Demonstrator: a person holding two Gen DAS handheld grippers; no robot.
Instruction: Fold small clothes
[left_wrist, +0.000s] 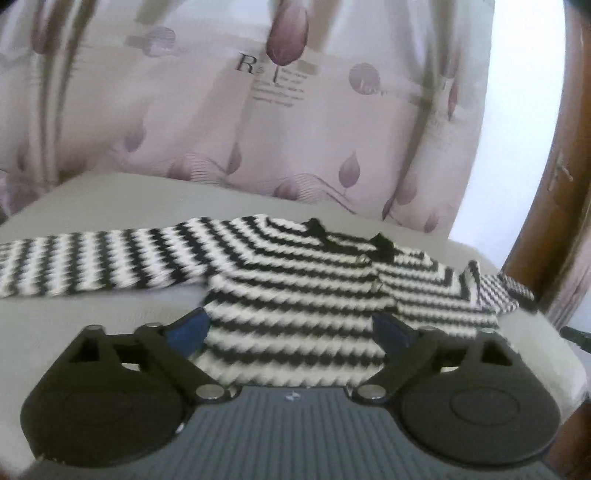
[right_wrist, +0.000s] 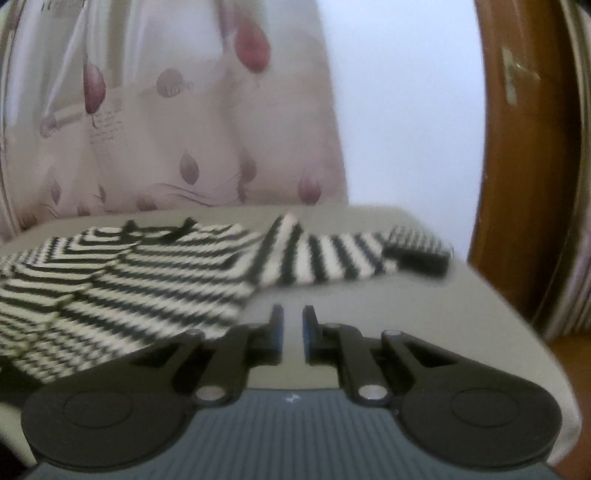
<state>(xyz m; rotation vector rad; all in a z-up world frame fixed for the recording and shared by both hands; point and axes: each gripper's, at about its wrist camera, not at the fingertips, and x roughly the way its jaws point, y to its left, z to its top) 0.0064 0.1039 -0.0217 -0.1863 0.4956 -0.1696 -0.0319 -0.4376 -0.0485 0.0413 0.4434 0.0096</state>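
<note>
A small black-and-white striped knit sweater (left_wrist: 295, 291) lies flat on a grey-beige table (left_wrist: 92, 206), sleeves spread out to both sides. My left gripper (left_wrist: 291, 328) is open, its blue-padded fingers (left_wrist: 188, 328) wide apart just above the sweater's lower body. In the right wrist view the sweater (right_wrist: 147, 273) lies to the left, its right sleeve (right_wrist: 332, 258) stretching towards the table's right edge. My right gripper (right_wrist: 293, 328) hovers over bare table (right_wrist: 406, 295) just right of the sweater's hem, its jaws nearly closed with a narrow gap and nothing between them.
A pink curtain (left_wrist: 258, 110) with purple leaf prints hangs behind the table. A brown wooden frame (right_wrist: 524, 147) stands at the right. The table's right edge (right_wrist: 517, 317) curves close to the right gripper.
</note>
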